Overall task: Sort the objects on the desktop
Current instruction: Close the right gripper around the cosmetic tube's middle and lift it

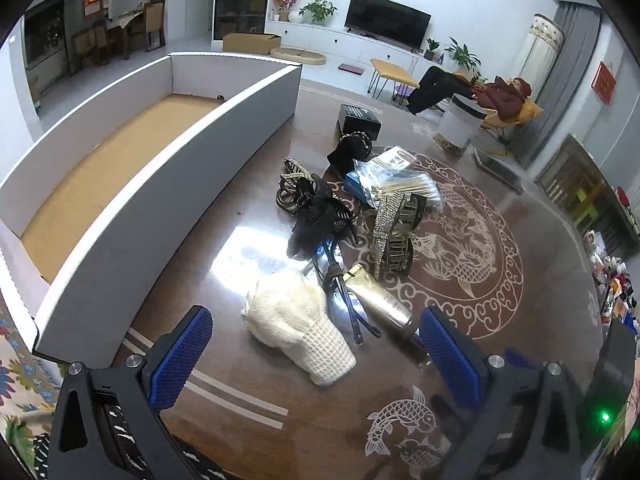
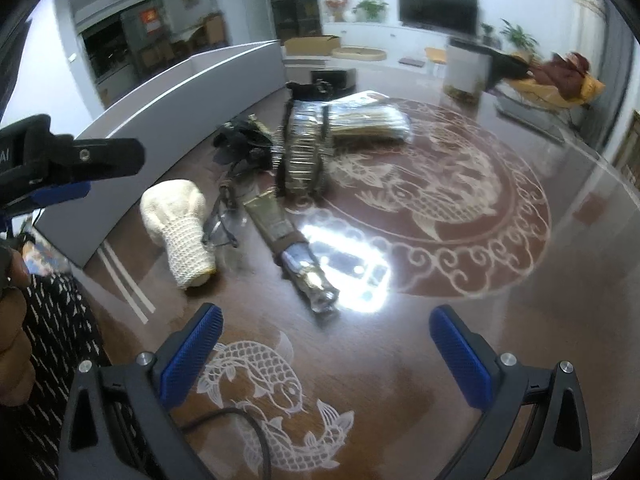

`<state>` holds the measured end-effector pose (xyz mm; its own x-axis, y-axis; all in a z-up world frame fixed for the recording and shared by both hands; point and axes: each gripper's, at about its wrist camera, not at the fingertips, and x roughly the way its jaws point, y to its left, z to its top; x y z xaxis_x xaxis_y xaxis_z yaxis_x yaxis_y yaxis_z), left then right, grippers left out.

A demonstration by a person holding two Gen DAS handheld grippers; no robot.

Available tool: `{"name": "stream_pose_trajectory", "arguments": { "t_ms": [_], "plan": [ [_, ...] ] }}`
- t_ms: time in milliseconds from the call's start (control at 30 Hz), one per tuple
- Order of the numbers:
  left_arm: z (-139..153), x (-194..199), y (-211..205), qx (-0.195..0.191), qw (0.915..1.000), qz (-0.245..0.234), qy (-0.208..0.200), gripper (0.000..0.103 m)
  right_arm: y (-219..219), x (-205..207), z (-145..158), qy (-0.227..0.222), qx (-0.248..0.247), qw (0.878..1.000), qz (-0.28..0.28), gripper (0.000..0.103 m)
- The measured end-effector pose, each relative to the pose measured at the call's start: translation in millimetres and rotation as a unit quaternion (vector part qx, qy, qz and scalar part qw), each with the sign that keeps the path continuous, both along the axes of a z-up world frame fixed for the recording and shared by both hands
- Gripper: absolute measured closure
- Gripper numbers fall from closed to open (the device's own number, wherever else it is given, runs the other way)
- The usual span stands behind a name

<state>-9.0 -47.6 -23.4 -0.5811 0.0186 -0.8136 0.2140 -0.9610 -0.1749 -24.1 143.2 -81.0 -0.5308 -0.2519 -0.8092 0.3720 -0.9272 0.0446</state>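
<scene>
A cream knitted glove [image 1: 298, 326] [image 2: 180, 222] lies on the dark table, just ahead of my open left gripper [image 1: 316, 350]. Beside it lie a gold tube [image 1: 378, 294] [image 2: 286, 236], a dark cable bundle [image 1: 340, 284], black hair accessories [image 1: 316, 210] [image 2: 240, 144], a rhinestone hair claw [image 1: 394, 228] [image 2: 304, 150], a plastic bag of cotton swabs [image 1: 396, 186] [image 2: 368, 118] and a black box [image 1: 359, 119]. My right gripper [image 2: 326, 350] stands open over a bare stretch of table, short of the tube. The left gripper's body [image 2: 60, 164] shows at the left edge of the right wrist view.
A long white-walled cardboard tray [image 1: 168, 172] [image 2: 192, 92] with a brown floor runs along the table's left side. A white cylinder [image 1: 460, 122] stands at the far edge. A person reclines in a chair [image 1: 500, 96] beyond the table. Patterned fabric [image 1: 16, 364] lies at lower left.
</scene>
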Motion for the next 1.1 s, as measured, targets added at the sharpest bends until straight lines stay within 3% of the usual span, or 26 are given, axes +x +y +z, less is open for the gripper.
{"name": "stream_pose_trajectory", "arguments": {
  "t_ms": [100,333,633,800,900,967,1000,1100],
  "plan": [
    [-1,0,-7,0.012,0.9998,0.013,-0.002,0.000,-7,-11,-2,0.007,0.021,0.999,0.027,0.000],
    [-5,2,-22,0.052,0.9979,0.038,-0.005,0.000,-20,-35,-28,-0.024,0.043,0.995,0.089,0.000],
    [-6,0,-16,0.038,0.9987,0.031,-0.007,0.000,-31,-50,-47,-0.044,0.046,0.991,0.119,0.000],
    [-9,-3,-16,0.041,0.9986,0.031,-0.013,0.000,-41,-54,-50,-0.044,0.048,0.986,0.151,0.006],
    [-10,-4,-14,0.038,0.9988,0.027,-0.016,0.000,-46,-56,-44,-0.036,0.049,0.984,0.167,0.031],
    [-11,-4,-14,0.036,0.9989,0.026,-0.017,0.000,-48,-57,-41,-0.033,0.049,0.984,0.170,0.064],
    [-11,-4,-13,0.036,0.9988,0.027,-0.018,0.000,-47,-59,-40,-0.031,0.049,0.984,0.166,0.072],
    [-12,-5,-15,0.037,0.9986,0.030,-0.021,0.000,-36,-65,-41,-0.030,0.032,0.991,0.126,0.073]
  ]
}}
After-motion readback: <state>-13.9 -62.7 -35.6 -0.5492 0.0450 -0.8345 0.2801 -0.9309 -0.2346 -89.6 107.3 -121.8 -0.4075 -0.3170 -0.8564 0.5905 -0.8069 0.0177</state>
